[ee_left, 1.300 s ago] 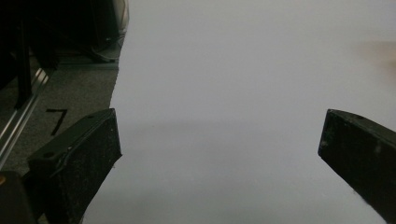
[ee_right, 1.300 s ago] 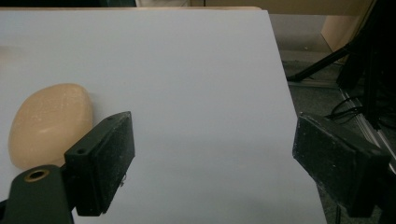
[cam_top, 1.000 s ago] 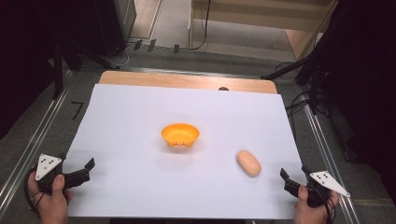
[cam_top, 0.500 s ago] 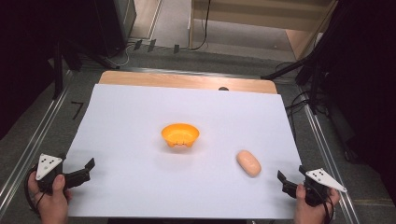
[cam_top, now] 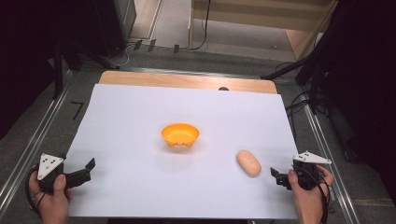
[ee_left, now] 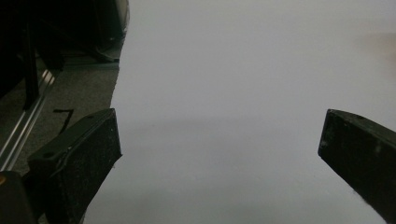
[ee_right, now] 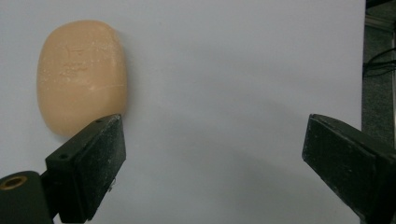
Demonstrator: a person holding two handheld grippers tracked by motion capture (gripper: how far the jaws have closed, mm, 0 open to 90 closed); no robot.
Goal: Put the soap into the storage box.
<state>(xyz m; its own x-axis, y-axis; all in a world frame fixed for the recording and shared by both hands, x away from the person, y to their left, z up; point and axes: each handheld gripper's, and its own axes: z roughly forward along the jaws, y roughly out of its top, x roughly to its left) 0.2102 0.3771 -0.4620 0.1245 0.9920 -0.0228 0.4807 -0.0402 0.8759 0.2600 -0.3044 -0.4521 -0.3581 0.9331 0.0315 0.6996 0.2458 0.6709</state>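
An orange bowl [cam_top: 180, 135] stands upright near the middle of the white sheet [cam_top: 140, 107]. A peach oval lump [cam_top: 248, 163], smooth like a bar of soap, lies right of the bowl and nearer to me. My right gripper [cam_top: 276, 177] hovers just right of the lump. In the right gripper view its jaws are opening wide over bare sheet [ee_right: 212, 154], and the lump [ee_right: 81, 74] lies beyond the left jaw, not between them. My left gripper [cam_top: 88, 170] rests at the sheet's near left corner, open with nothing between its jaws [ee_left: 219, 144].
A strip of wooden tabletop [cam_top: 187, 80] shows past the sheet's far edge, with a small dark knob [cam_top: 223, 88] on it. Metal rails [cam_top: 28, 144] run along both sides of the table. Cables lie on the floor at the right [cam_top: 299, 105].
My right gripper has moved left, closer to the oval lump, and risen a little. The left gripper, the bowl and the lump have stayed put.
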